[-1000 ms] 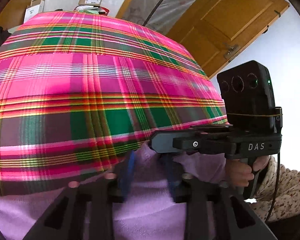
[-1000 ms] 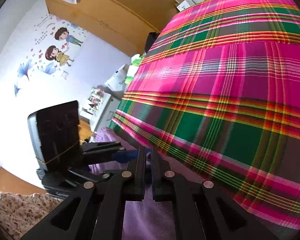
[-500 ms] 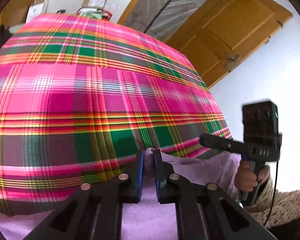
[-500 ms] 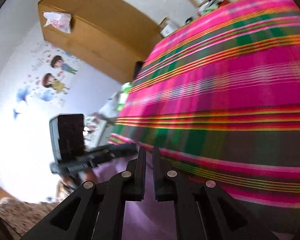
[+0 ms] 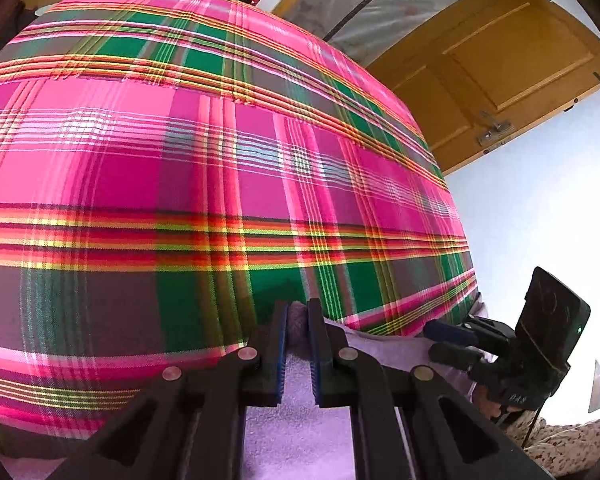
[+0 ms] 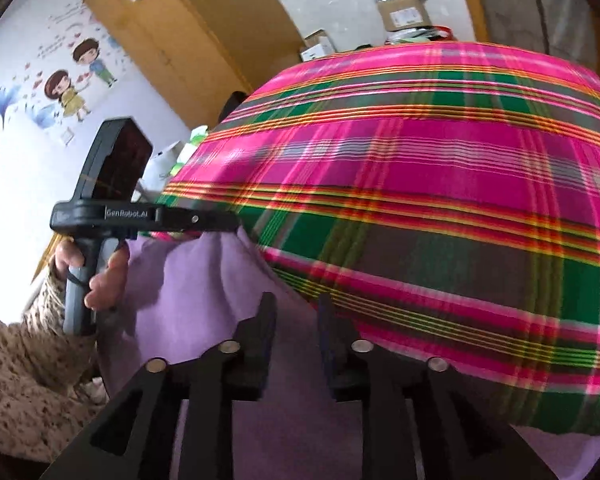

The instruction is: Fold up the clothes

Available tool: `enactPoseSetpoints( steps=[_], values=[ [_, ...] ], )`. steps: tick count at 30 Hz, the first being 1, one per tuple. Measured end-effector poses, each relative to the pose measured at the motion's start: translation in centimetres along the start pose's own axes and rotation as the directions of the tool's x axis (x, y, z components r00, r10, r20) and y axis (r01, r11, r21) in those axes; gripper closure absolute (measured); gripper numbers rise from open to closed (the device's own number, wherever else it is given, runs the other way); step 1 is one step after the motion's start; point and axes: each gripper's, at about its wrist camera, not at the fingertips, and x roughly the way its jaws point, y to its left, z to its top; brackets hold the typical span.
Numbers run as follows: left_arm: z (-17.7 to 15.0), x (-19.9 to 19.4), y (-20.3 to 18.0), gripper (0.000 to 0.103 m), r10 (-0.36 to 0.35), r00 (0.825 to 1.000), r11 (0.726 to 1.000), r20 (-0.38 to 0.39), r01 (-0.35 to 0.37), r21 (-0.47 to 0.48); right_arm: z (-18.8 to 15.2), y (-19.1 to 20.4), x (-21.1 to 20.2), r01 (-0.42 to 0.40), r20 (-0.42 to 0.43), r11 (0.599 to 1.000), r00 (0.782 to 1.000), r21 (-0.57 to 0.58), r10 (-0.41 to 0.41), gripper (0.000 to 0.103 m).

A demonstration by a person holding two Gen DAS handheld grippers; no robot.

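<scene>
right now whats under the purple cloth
The lilac garment lies on the pink plaid cover, which runs beneath its far edge. The left gripper pinches that edge. What the cover itself sits on is hidden by the cover.

A plaid cloth (image 5: 220, 184) covers the bed. Behind it: cardboard boxes (image 6: 404, 14) against the wall, a wooden door (image 5: 512, 68) to one side, a wooden cabinet (image 6: 188, 36) and cartoon wall stickers (image 6: 76, 76) to the other.

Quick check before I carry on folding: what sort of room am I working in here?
Most likely a bedroom at home. The lilac garment lies on a plaid bedcover, cartoon children stickers decorate the wall beside a wooden wardrobe, and cardboard boxes are stacked behind.
</scene>
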Motion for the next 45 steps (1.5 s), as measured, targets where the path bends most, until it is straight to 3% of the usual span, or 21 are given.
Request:
enactPoseSetpoints(
  steps=[3,7,12,16,18,20,22,27,30,36,40,42,44,45],
  values=[
    [0.0,0.0,0.3,0.091,-0.031,0.999,0.999,-0.015,0.030,-0.039,-0.1,0.5,0.7,0.032,-0.008,0.999,0.999,-0.022,-0.032,0.077],
    [-0.2,-0.8,0.4,0.073,-0.058,0.998,0.998,-0.004,0.058,-0.032,-0.1,1.3,1.0,0.054,-0.015,0.996,0.998,-0.071,-0.055,0.075],
    [-0.4,-2.4,1.2,0.071,-0.131,0.990,0.989,0.048,0.134,-0.056,0.3,2.6,2.0,0.053,-0.021,0.989,0.998,-0.140,-0.057,0.070],
    [-0.8,-2.3,1.3,0.071,-0.129,0.991,0.990,0.032,0.131,-0.056,0.7,3.9,3.0,0.030,-0.046,0.980,0.998,-0.199,-0.040,0.070],
    [-1.0,-2.4,1.4,0.071,-0.128,0.991,0.990,0.028,0.129,-0.059,0.8,4.4,3.8,0.017,-0.067,0.976,0.997,-0.218,-0.032,0.074],
    [-1.0,-2.6,1.4,0.071,-0.129,0.991,0.990,0.030,0.131,-0.057,0.9,4.4,3.8,0.013,-0.065,0.975,0.997,-0.221,-0.028,0.095],
    [-1.0,-2.7,1.5,0.071,-0.132,0.991,0.990,0.034,0.134,-0.054,1.0,4.4,3.8,0.009,-0.064,0.974,0.998,-0.225,-0.024,0.096],
    [-1.0,-2.7,1.2,0.071,-0.140,0.990,0.989,0.022,0.141,-0.033,1.6,3.1,2.8,-0.001,-0.015,0.990,1.000,-0.142,-0.001,0.097],
    [-1.1,-2.6,1.0,0.070,-0.139,0.990,0.990,0.014,0.139,-0.019,1.7,3.4,2.1,0.051,0.030,0.989,0.998,-0.142,-0.047,0.097],
    [-1.1,-2.2,0.9,0.067,-0.132,0.991,0.991,0.001,0.132,0.007,1.6,3.0,3.1,0.044,-0.018,0.991,0.999,-0.125,-0.046,0.097],
    [-1.1,-1.9,0.7,0.067,-0.123,0.992,0.992,-0.010,0.123,0.025,1.4,2.6,2.2,0.039,0.002,0.996,0.999,-0.085,-0.039,0.094],
    [-1.2,-1.7,0.6,0.070,-0.118,0.993,0.992,-0.015,0.119,0.034,1.4,1.9,1.3,0.044,0.024,0.998,0.999,-0.042,-0.043,0.094],
    [-1.2,-1.5,0.5,0.085,-0.114,0.993,0.992,-0.020,0.115,0.043,1.2,1.2,0.3,0.053,0.039,0.999,0.998,-0.002,-0.053,0.093],
    [-1.2,-1.4,0.5,0.086,-0.112,0.993,0.993,-0.023,0.113,0.047,1.0,0.6,-0.5,0.065,0.056,0.998,0.996,0.024,-0.067,0.093]
  ],
)
